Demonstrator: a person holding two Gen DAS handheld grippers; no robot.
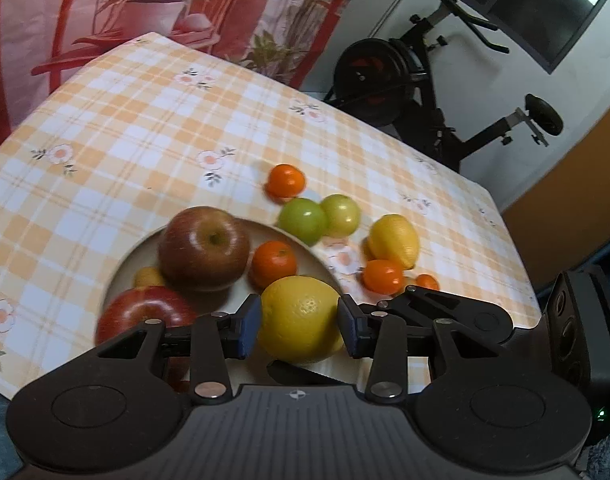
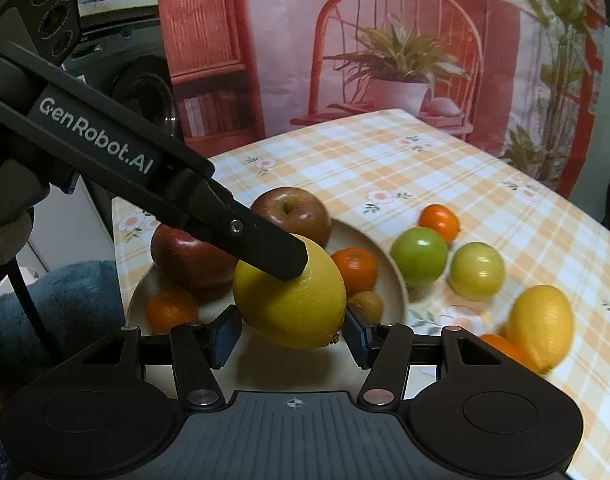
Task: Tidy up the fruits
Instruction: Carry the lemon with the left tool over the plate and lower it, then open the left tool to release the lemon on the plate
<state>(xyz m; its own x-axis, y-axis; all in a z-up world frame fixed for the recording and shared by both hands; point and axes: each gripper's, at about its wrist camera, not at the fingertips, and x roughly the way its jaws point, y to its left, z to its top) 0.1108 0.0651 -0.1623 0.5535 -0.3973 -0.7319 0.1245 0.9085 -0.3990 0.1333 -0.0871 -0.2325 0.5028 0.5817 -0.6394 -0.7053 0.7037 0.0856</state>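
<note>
The yellow lemon hangs over the plate, and we see the left gripper clamped on its sides. Only the right wrist view shows us the right gripper also flanking this lemon; we cannot tell if its pads press. There the left finger overlaps the fruit's top.

Yellow lemon over plate, apples inside, limes outside
</note>
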